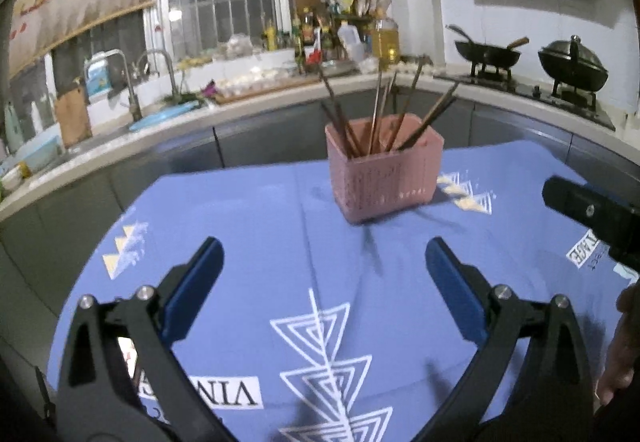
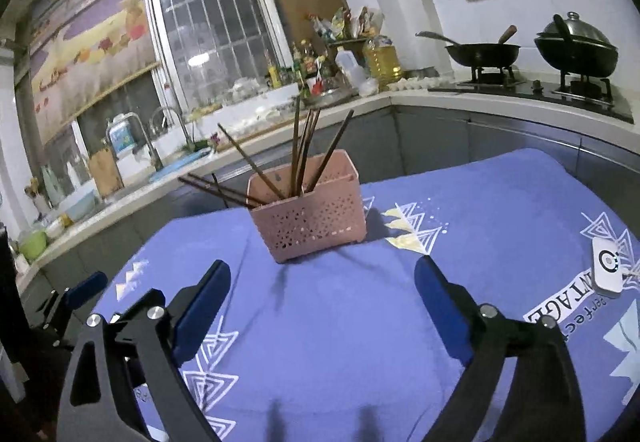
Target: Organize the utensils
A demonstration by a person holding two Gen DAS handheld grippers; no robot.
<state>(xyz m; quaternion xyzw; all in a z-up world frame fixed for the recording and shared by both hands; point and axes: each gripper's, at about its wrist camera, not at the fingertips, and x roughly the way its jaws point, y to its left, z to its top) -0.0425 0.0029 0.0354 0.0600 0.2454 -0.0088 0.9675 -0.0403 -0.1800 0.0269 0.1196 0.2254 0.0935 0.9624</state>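
Note:
A pink perforated basket stands on the blue patterned cloth, with several dark brown chopsticks standing in it. It also shows in the right wrist view, with its chopsticks leaning out, some low to the left. My left gripper is open and empty, short of the basket above the cloth. My right gripper is open and empty, also short of the basket. Part of the right gripper shows at the right edge of the left wrist view.
A white round-marked device lies on the cloth at the right. A kitchen counter runs behind the table with a sink, bottles and two woks on a stove.

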